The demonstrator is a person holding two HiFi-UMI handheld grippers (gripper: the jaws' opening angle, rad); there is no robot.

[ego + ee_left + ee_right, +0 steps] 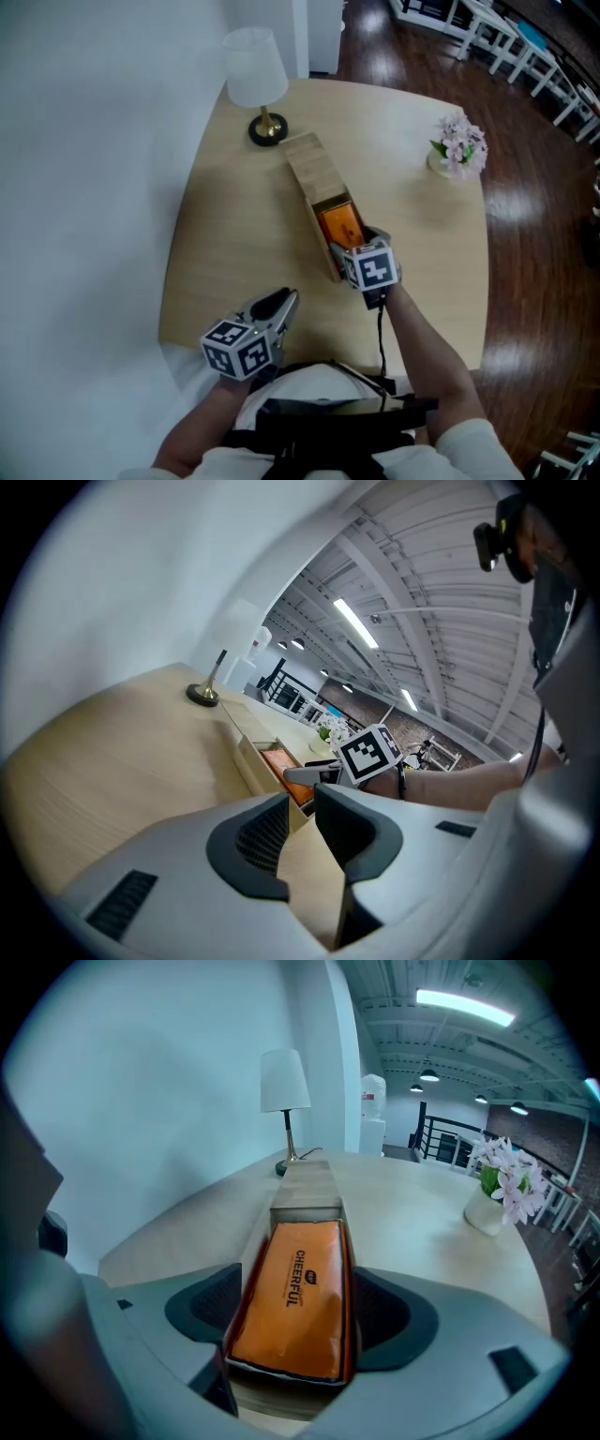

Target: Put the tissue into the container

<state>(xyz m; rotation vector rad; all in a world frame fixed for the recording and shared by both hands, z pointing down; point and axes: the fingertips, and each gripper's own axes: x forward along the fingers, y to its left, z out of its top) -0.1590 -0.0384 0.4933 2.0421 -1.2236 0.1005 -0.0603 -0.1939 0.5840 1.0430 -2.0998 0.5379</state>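
Head view, count: one pale wooden table (234, 216), one white-shaded lamp (255, 80), one vase of pink flowers (457, 148), one long wooden container (314, 178), one orange tissue pack (339, 225), two grippers.
Head view, tissue pack: lying inside the open near end of the container, with the far part covered by a wooden top.
Head view, right gripper (349, 246): at the container's near end, tilted steeply down, with a bare forearm (427, 347) reaching in from the lower right.
Head view, left gripper (278, 302): over the table's near edge, well apart from the container, pointing away and slightly down.
Left gripper view, jaws: only a narrow gap between the pads, bare tabletop showing through it, nothing held.
Left gripper view, beyond: container (246, 752) with the orange pack (281, 761) inside, and one lamp (208, 682) at the far end.
Right gripper view, jaws: spread wide, one pad on each side of the container's walls, with the pack (295, 1297) between them and resting in the box; contact with the walls not clear.
Right gripper view, beyond: one lamp (284, 1091) past the container's far end, and one vase (492, 1194) to the right.
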